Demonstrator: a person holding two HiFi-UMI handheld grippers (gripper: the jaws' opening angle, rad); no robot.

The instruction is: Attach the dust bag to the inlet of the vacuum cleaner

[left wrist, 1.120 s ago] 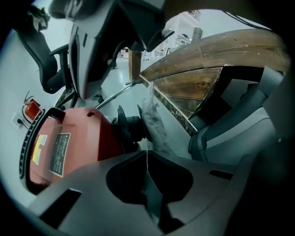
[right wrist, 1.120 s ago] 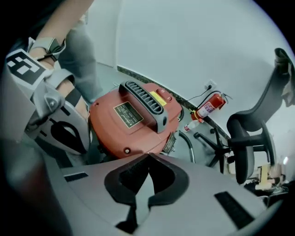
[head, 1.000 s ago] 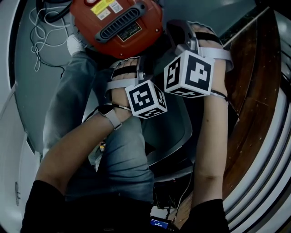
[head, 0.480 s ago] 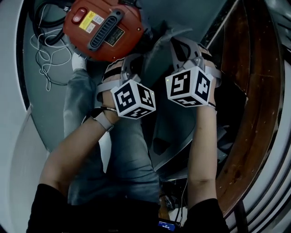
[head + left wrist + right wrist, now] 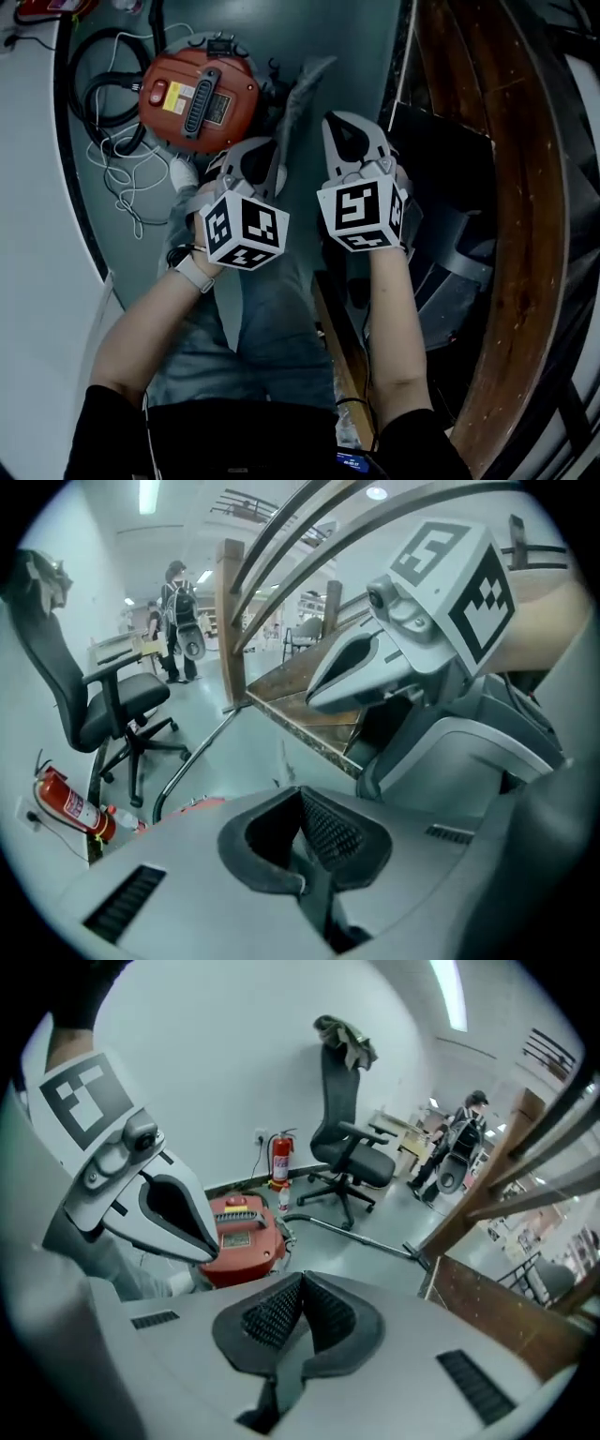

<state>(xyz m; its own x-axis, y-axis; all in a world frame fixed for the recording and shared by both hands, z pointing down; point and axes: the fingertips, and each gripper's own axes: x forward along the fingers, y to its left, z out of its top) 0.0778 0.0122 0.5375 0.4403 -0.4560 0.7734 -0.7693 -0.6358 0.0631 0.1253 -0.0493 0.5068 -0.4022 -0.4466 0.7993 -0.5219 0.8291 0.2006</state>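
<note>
left gripper [image 5: 300, 797]: we are seeing its jaws clenched, empty
right gripper [image 5: 302, 1283]: jaws clenched too, empty
vacuum cleaner [image 5: 192, 98]: sitting on floor [image 5: 361, 52], far left of both grippers

The grey-green floor [image 5: 356, 47] carries a round red vacuum cleaner [image 5: 197, 98], which stands just beyond the left gripper [image 5: 255, 155] and off to its left. A black hose [image 5: 98, 89] curls on the floor at the cleaner's far side. A thin white cord [image 5: 127, 192] lies in loose loops left of that gripper. Ahead of the right gripper [image 5: 345, 131] a metal wand [image 5: 352, 1232] lies flat. Farther off stand a black office chair [image 5: 347, 1147] and a red fire extinguisher [image 5: 279, 1162].
</note>
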